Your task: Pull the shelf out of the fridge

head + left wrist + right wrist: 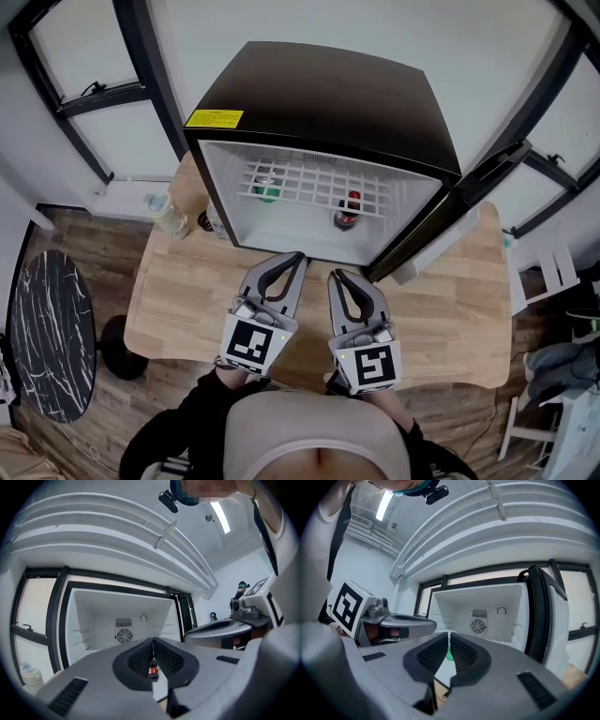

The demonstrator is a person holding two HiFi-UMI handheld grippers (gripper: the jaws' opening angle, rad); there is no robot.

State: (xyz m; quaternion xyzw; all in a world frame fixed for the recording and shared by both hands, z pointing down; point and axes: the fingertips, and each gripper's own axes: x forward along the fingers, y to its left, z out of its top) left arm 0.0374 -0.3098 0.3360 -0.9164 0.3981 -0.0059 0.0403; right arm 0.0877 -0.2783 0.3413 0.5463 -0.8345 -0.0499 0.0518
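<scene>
Both tools are shut and empty. The left tool and right tool are held level, side by side over the tabletop, likely lined up to reach into the open fridge. The wire shelf sits inside, untouched; gripping its front edge calls for opening the jaws. Two bottles stand inside, on or under the shelf I cannot tell.

I count one fridge at upper centre, one wire shelf, two bottles inside, a green bottle and a cola bottle, one clear bottle at centre left, and two grippers at lower centre, left gripper and right gripper.
</scene>
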